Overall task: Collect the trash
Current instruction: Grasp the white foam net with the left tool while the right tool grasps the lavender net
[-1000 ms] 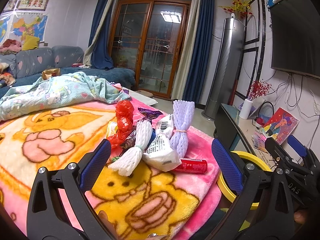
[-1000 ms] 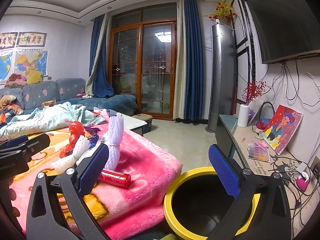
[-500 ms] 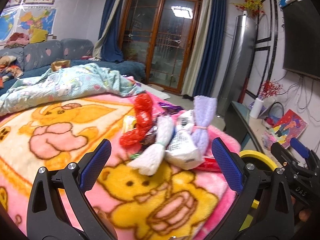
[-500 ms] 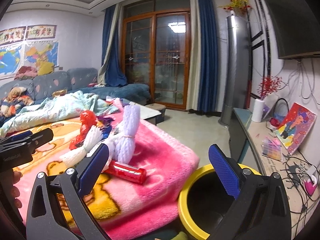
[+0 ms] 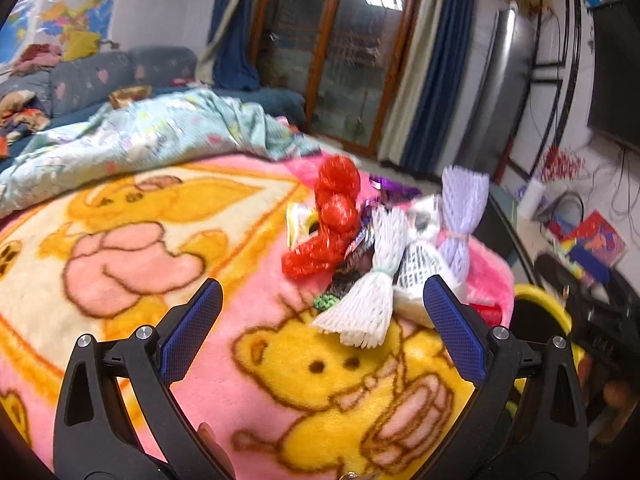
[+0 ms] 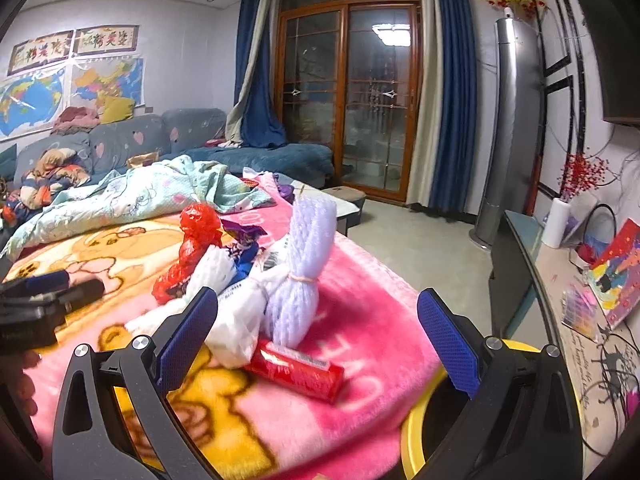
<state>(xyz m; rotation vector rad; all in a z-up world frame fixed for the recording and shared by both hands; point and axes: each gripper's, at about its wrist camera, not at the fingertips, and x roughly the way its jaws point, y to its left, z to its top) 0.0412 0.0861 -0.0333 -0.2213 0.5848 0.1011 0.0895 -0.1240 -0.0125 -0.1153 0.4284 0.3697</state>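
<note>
Pink cartoon blanket (image 6: 360, 320) carries the trash pile (image 6: 256, 280) mid-frame, handy to the yellow bin (image 6: 416, 432) at lower right; left gripper (image 5: 320, 328) and right gripper (image 6: 318, 334) gape wide, empty, likely readying a pick

Your trash pile on the pink blanket (image 6: 360, 320)
Red net (image 6: 192, 248), white foam sleeve (image 5: 372, 292), purple foam sleeve (image 6: 304, 272) bunched together; red wrapper (image 6: 296, 372) flat just beside them.

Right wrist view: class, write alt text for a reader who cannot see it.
Open right tongs point at a trash pile on a pink cartoon blanket: a red wrapper, a lilac foam net, white bags. A yellow-rimmed bin sits lower right.
</note>
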